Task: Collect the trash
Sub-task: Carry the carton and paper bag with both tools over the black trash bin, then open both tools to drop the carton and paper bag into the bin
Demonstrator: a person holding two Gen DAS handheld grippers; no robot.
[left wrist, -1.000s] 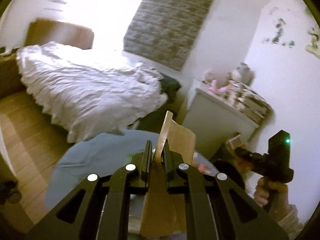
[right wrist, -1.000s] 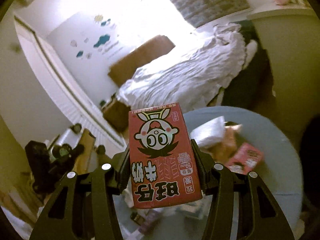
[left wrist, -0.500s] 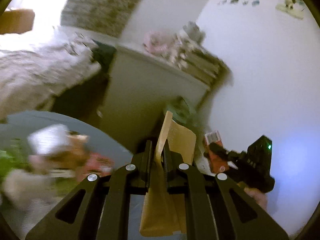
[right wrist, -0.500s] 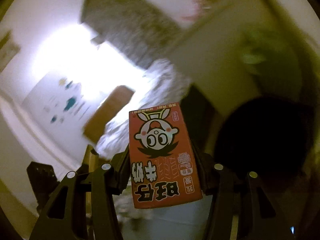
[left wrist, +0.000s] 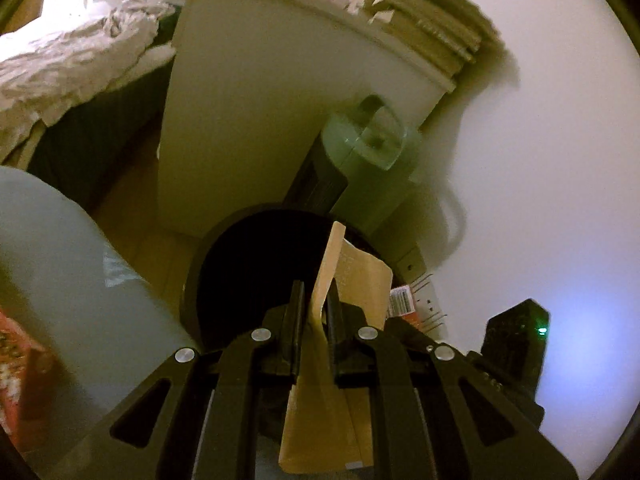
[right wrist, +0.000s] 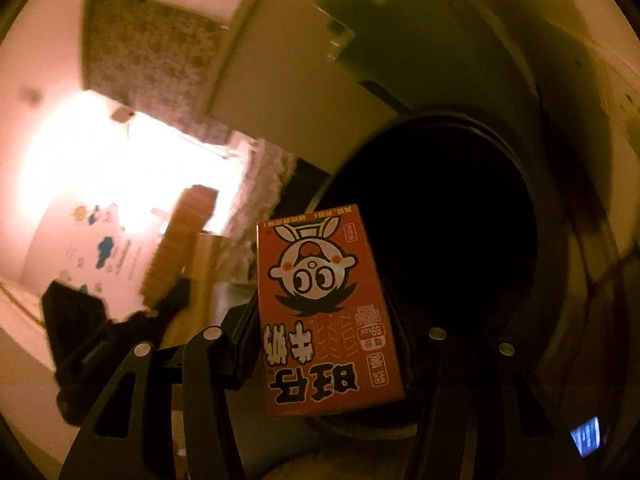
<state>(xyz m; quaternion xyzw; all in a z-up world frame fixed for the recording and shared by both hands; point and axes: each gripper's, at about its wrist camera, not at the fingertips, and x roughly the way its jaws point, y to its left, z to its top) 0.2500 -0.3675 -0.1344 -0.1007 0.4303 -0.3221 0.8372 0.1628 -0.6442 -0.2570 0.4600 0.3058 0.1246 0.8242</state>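
Note:
My left gripper (left wrist: pixel 315 300) is shut on a folded brown paper bag (left wrist: pixel 352 284), whose top sticks up past the fingers and whose lower part hangs below them. It hovers at the near rim of a round black bin (left wrist: pixel 248 252) with a dark open mouth. In the right wrist view my right gripper (right wrist: pixel 324 312) is shut on a red milk carton (right wrist: pixel 326 312) with a cartoon face, printed upside down. The same black bin (right wrist: pixel 440 240) gapes just beyond and right of the carton. The right gripper's black body (left wrist: pixel 514 344) shows at the lower right of the left wrist view.
A grey-blue round table (left wrist: pixel 60 264) with a red wrapper (left wrist: pixel 16 364) lies at the left. A white cabinet (left wrist: pixel 248 112) stands behind the bin, a green appliance (left wrist: pixel 368 160) beside it, a wall power strip (left wrist: pixel 424 300) to the right. A bed with rumpled white bedding (left wrist: pixel 68 56) is far left.
Both grippers swung away from the table and bed toward the black bin, tilting downward. The bin now fills the space ahead of each. Both holds are unchanged.

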